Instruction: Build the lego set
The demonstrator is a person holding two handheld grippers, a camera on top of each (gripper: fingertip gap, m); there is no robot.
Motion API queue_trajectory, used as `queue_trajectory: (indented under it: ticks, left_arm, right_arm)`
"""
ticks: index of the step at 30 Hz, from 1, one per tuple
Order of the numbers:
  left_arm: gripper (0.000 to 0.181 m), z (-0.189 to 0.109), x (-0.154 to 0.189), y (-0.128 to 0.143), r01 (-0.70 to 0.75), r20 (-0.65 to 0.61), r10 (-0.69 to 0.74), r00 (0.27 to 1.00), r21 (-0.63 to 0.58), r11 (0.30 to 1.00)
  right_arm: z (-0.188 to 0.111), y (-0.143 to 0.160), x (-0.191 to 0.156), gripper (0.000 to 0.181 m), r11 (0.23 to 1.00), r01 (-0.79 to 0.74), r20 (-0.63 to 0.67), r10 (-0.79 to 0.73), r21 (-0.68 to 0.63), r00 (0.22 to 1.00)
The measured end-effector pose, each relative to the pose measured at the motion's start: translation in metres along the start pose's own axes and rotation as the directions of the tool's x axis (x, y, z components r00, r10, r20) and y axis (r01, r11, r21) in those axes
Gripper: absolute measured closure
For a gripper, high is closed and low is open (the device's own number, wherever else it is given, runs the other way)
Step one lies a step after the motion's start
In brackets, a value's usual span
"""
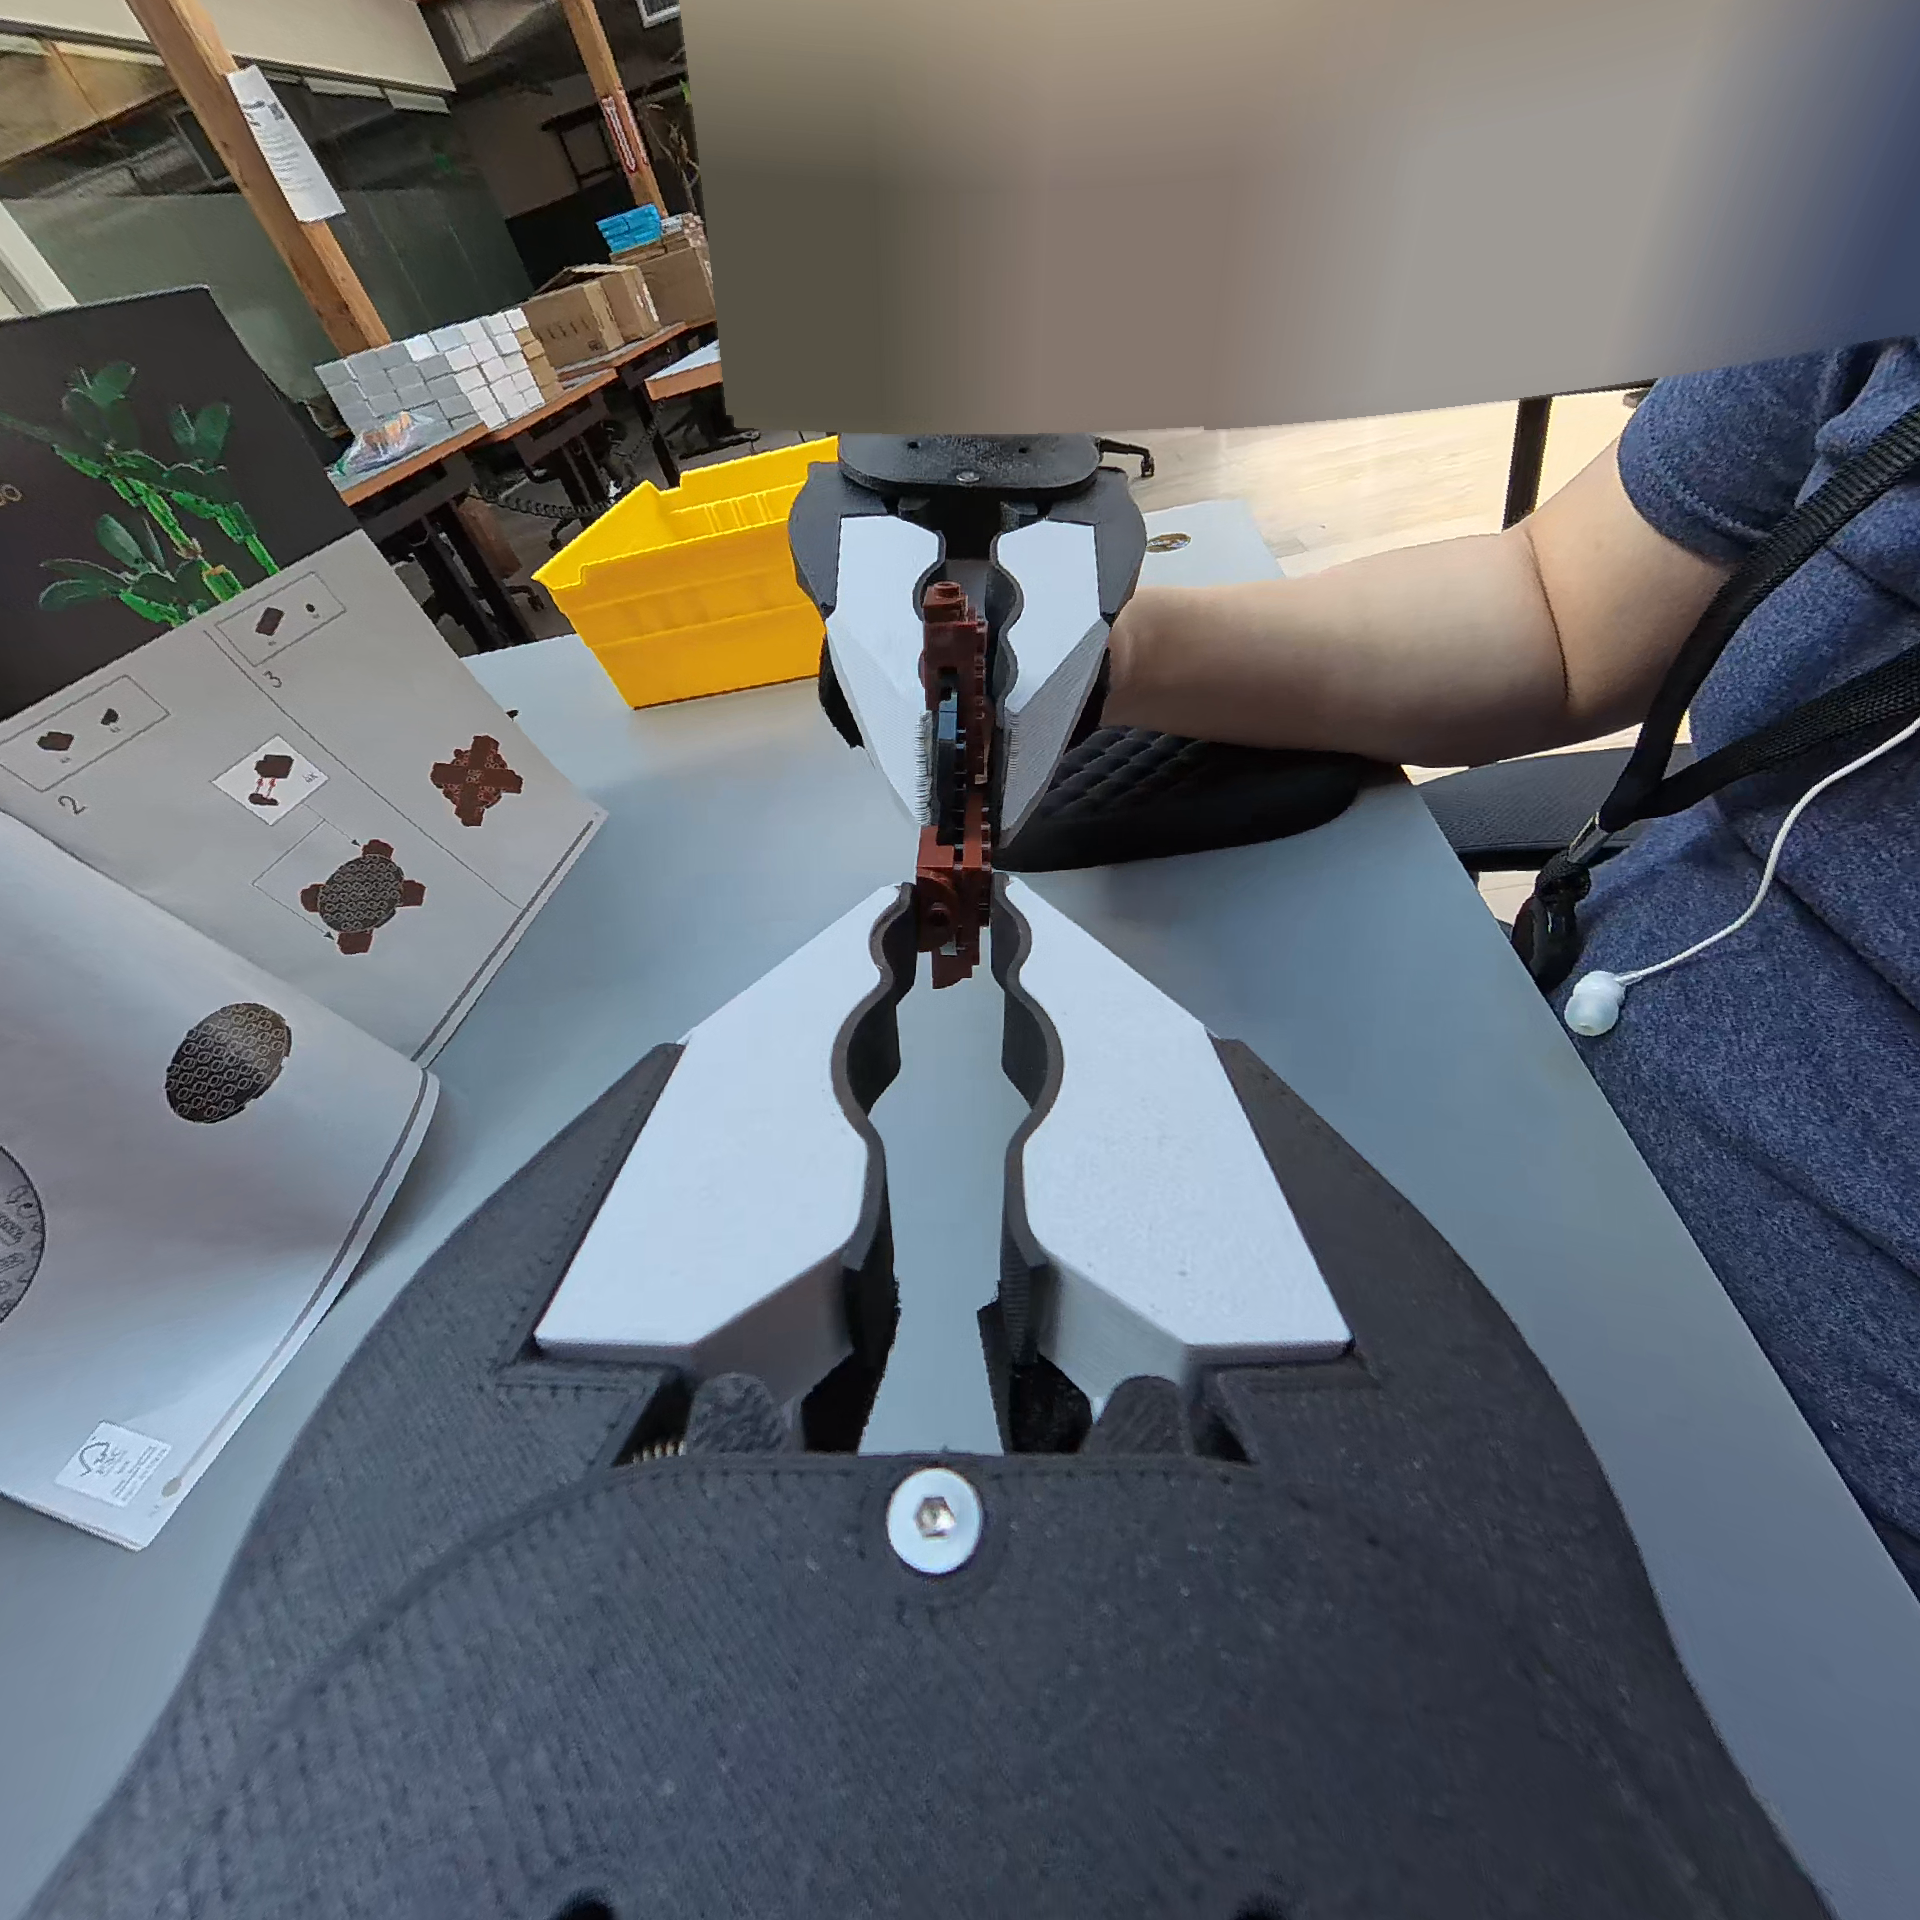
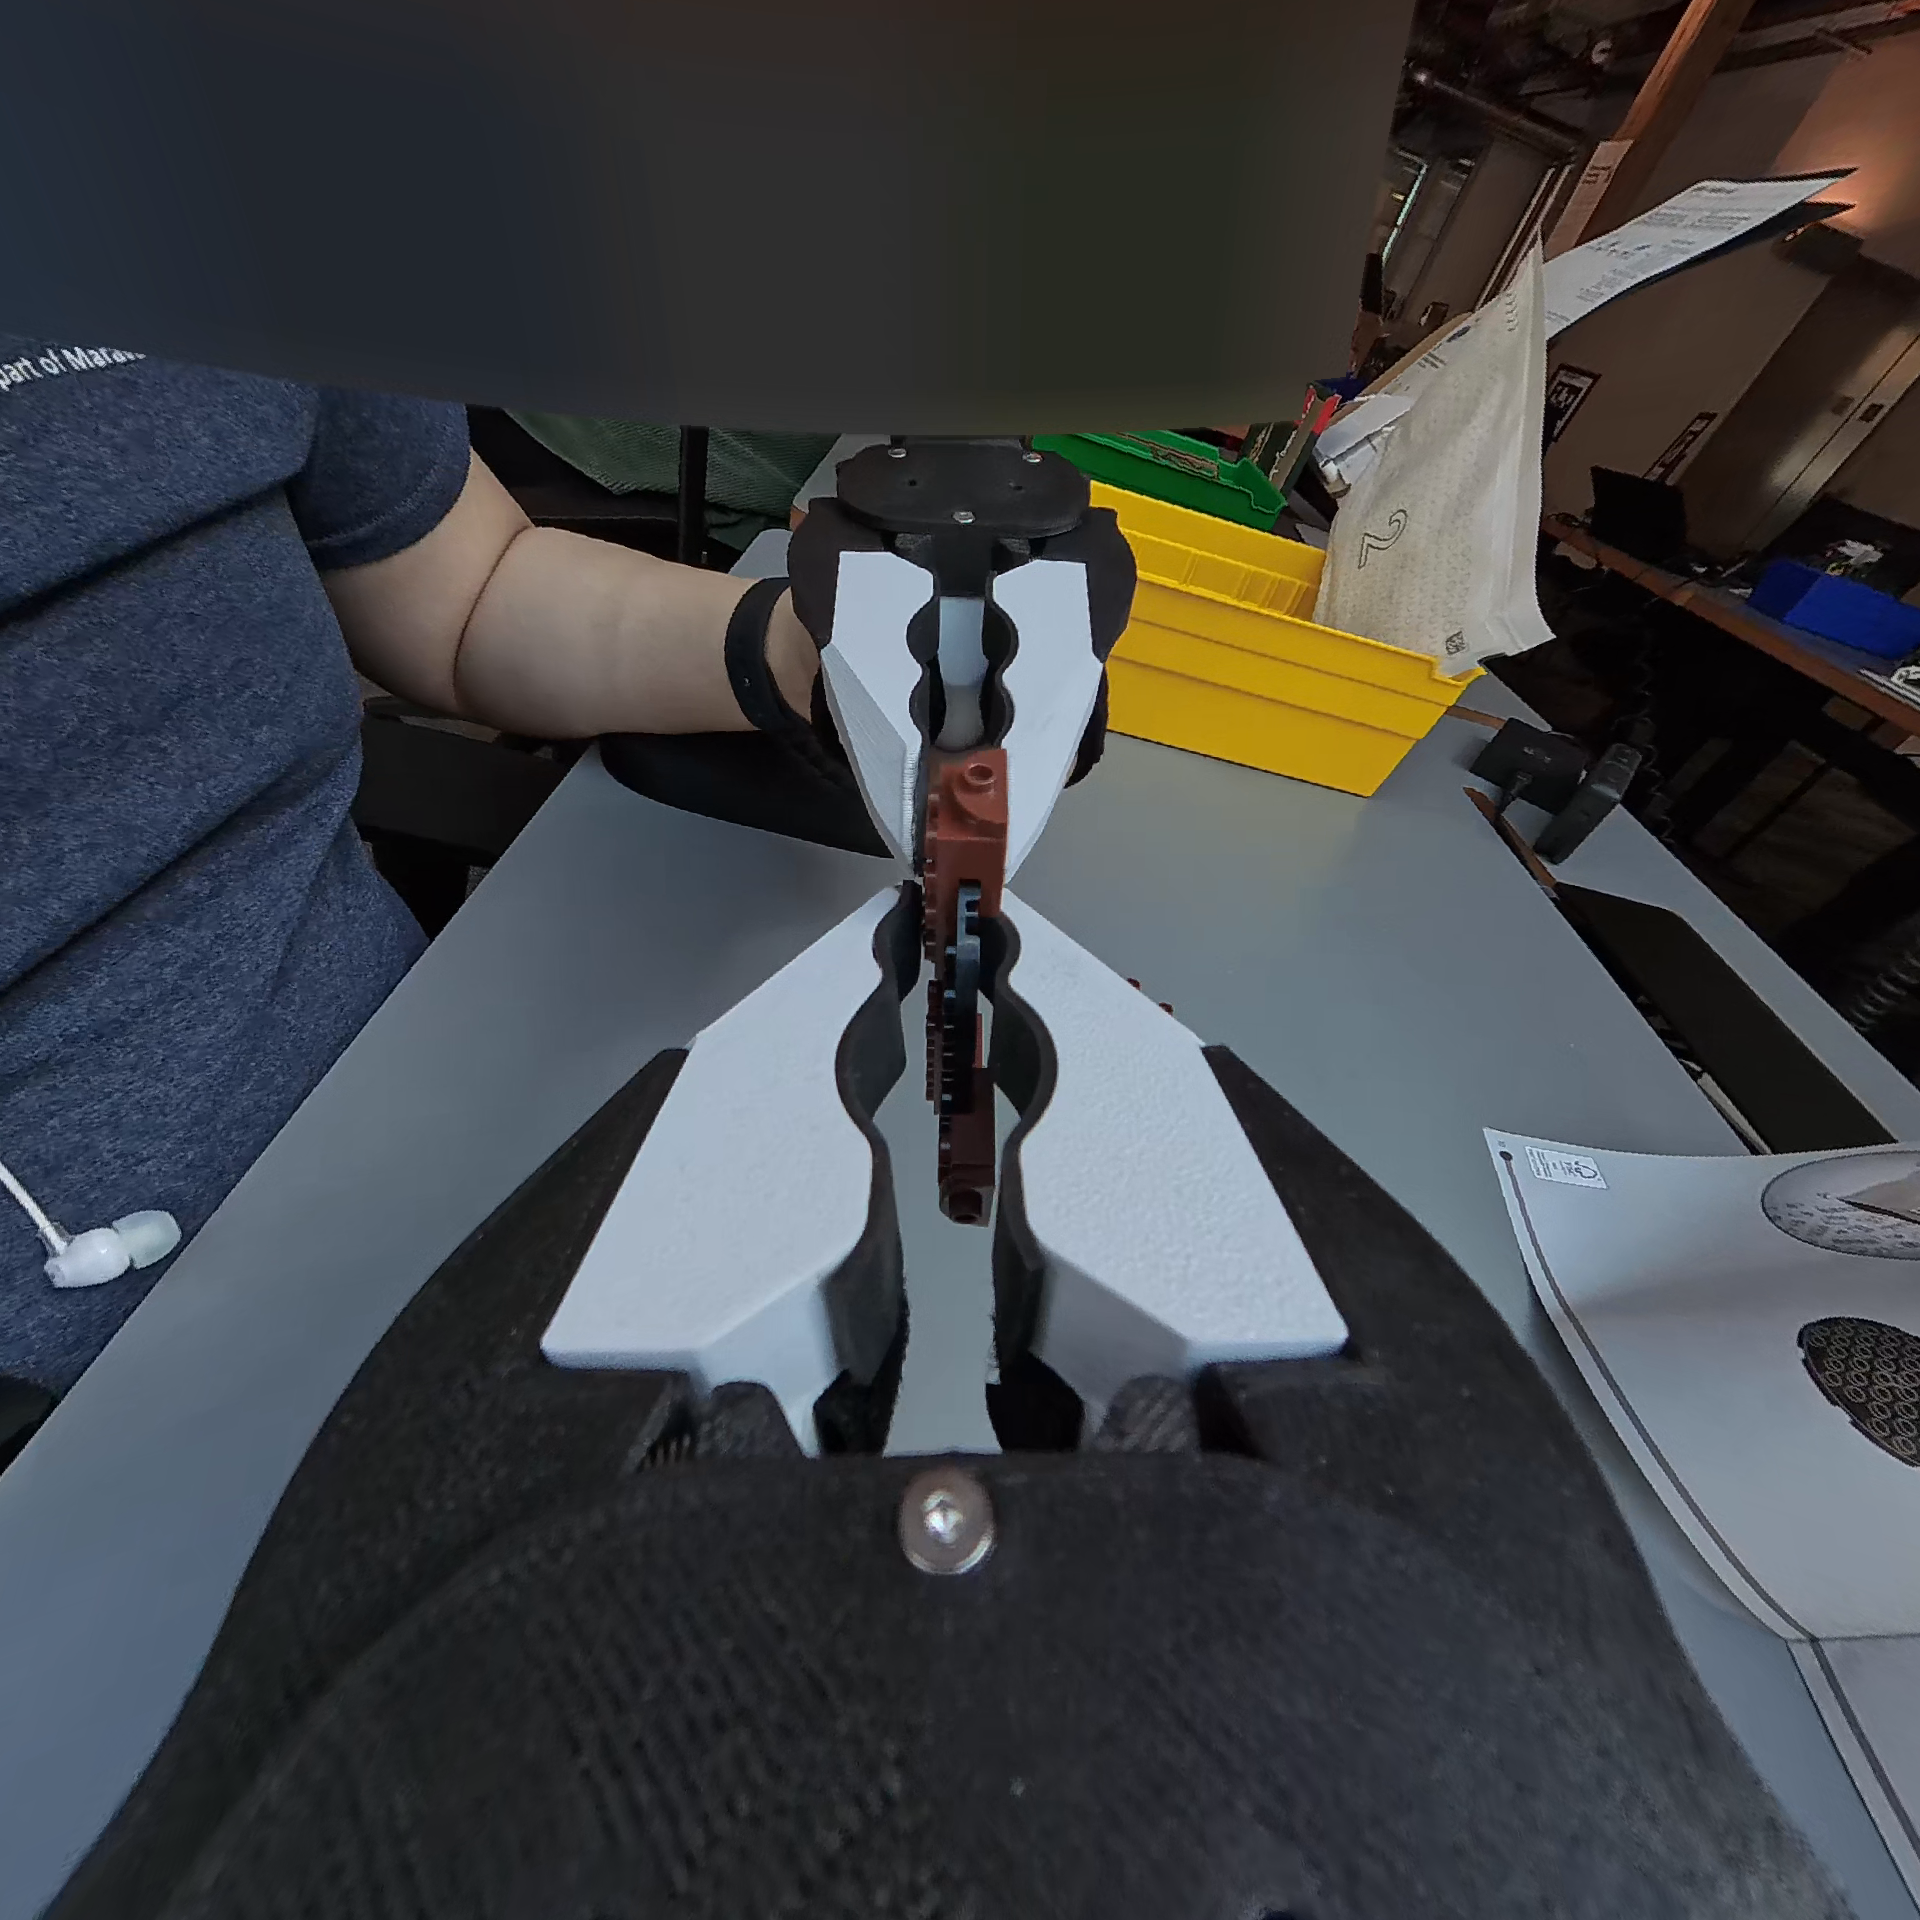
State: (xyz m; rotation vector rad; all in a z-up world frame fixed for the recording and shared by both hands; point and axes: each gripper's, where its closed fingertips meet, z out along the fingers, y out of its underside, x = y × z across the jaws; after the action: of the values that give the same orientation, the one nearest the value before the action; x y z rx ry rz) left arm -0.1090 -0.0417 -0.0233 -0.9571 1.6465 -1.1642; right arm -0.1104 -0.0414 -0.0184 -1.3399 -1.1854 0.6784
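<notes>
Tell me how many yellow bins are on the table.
1. The yellow bin stands at the table's far edge behind the two grippers. Others may be hidden by the blurred patch.

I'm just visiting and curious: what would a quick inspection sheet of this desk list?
Surface: grey table, mostly bare.
Job's things: brown and black lego piece, held edge-on between both grippers; open booklet.
Clutter: yellow bin; paper bag standing in it; black pad under the forearm.
Grippers: left gripper and right gripper both shut on the lego piece, facing each other.
Cables: white earbud wire on the person's shirt.
Surroundings: stacked boxes on far benches.
</notes>
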Motion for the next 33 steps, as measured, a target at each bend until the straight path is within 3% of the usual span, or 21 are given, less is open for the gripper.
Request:
queue_trajectory:
  ticks: [11,17,23,33]
  left_arm:
    - [0.171,-0.0017,0.0049,-0.0059,-0.012,-0.034,0.012,0.999,0.018,1.000]
    - [0.171,-0.0039,0.0041,-0.0049,0.036,-0.063,-0.035,0.997,0.012,0.999]
    - [0.171,-0.0015,0.0044,-0.0090,-0.008,-0.024,0.009,1.000,0.018,1.000]
    - [0.169,-0.0052,0.0041,-0.0091,-0.065,0.008,0.065,0.998,0.022,0.998]
  right_arm:
    - [-0.0005,-0.0066,-0.0042,0.172,0.999,0.027,0.009,-0.027,0.034,1.000]
    - [0.0032,-0.0065,-0.0035,0.172,0.998,-0.027,0.022,0.026,0.052,0.999]
    - [0.0057,-0.0067,-0.0040,0.170,0.995,-0.074,0.044,0.070,0.074,0.997]
    - [0.0067,-0.0061,-0.0023,0.173,0.999,0.026,-0.025,-0.025,0.041,0.999]
